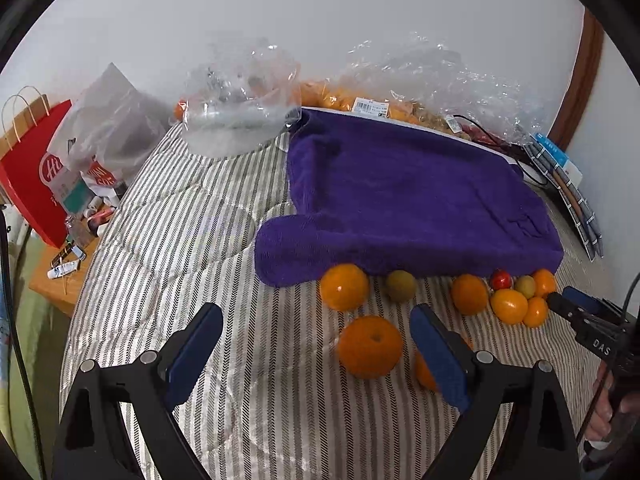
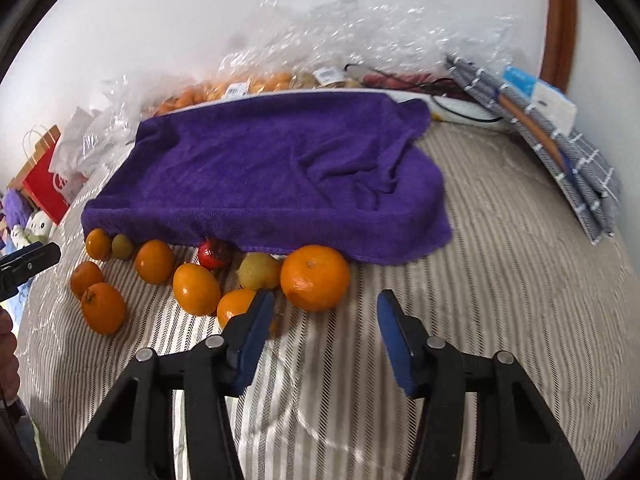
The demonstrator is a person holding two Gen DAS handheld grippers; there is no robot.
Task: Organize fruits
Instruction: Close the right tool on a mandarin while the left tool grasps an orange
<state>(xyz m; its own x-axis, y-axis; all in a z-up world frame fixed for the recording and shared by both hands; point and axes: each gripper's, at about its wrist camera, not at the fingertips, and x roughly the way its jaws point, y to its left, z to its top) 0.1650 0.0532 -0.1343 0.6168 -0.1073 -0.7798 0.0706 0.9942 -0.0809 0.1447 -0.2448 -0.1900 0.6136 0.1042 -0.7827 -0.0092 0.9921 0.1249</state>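
Both spread, holding nothing: left gripper, right gripper. Loose fruits along purple towel front edge; nearest orange at 1 o'clock of left tips. Risk: round fruit rolling off soft striped bedding if nudged; neighbouring orange bumped.

Your right gripper gapes empty just before the largest orange (fruit lines the purple towel).
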